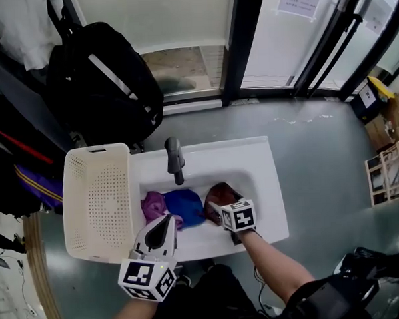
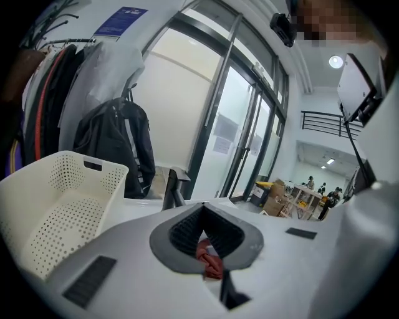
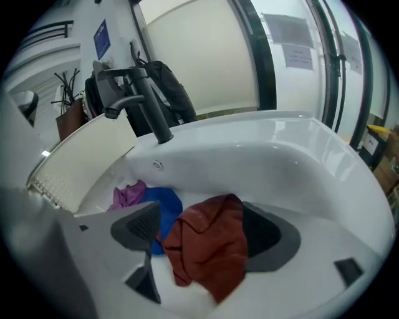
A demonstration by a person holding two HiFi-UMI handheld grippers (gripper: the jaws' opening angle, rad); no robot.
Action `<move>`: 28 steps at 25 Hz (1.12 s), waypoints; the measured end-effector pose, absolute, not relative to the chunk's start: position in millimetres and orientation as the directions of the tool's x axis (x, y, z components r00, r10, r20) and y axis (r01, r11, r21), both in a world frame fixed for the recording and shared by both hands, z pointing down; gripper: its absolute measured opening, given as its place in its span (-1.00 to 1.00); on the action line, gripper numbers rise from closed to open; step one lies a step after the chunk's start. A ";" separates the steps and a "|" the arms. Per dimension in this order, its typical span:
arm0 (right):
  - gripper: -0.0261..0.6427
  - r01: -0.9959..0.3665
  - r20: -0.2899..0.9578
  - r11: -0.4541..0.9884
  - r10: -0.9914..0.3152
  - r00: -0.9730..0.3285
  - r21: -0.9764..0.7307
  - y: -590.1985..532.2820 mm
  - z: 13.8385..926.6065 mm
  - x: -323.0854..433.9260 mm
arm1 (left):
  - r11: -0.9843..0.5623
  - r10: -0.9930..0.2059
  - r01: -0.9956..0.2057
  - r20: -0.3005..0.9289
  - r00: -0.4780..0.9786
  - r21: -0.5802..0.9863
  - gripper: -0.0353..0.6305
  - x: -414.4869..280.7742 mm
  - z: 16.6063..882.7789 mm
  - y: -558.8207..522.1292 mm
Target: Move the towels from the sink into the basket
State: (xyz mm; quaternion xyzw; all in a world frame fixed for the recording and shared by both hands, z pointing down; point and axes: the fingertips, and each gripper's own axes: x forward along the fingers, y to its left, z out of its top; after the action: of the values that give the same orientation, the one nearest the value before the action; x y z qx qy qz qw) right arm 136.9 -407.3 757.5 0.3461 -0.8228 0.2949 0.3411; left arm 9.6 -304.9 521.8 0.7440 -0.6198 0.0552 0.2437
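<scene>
1. Three towels lie in the white sink (image 1: 268, 205): a red-brown towel (image 3: 209, 249) at the right, a blue towel (image 1: 183, 206) in the middle and a purple towel (image 1: 152, 204) at the left.
2. The right tongs (image 3: 206, 230) gape wide astride the red-brown towel without pinching it.
3. The left tongs (image 2: 204, 230) are closed at the sink's front edge. A small red scrap (image 2: 209, 258) shows in their slit; I cannot tell what it is.
4. A black faucet (image 1: 175, 160) stands at the back rim.
5. The white perforated basket (image 1: 74, 195) sits against the sink's left side, with no towel in it.
6. Around are a grey floor (image 1: 319, 156), glass doors (image 1: 279, 31), a black backpack (image 1: 105, 80) and cardboard boxes (image 1: 390, 165).
</scene>
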 end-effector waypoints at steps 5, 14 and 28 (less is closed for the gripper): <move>0.31 -0.789 0.804 0.563 -0.335 -0.492 -0.248 -410.6 783.8 139.4 | -0.093 -0.880 -0.944 0.418 0.227 0.316 -0.88 9.3 538.3 -307.4; 0.33 -0.785 0.883 0.577 -0.222 -0.415 -0.224 -408.1 821.4 134.3 | -0.068 -0.866 -0.943 0.450 0.218 0.327 -0.88 12.1 551.8 -303.3; -0.47 -0.802 0.910 0.585 -0.258 -0.323 -0.119 -408.4 824.4 136.3 | -0.034 -0.882 -0.953 0.440 0.170 0.301 -0.88 0.7 533.3 -282.9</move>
State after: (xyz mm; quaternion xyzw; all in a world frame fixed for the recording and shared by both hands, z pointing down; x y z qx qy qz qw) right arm 136.3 -408.4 824.4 0.3491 -0.7591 0.2922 0.4653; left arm 0.7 -282.9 533.3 0.7160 -0.6407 0.0661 0.2691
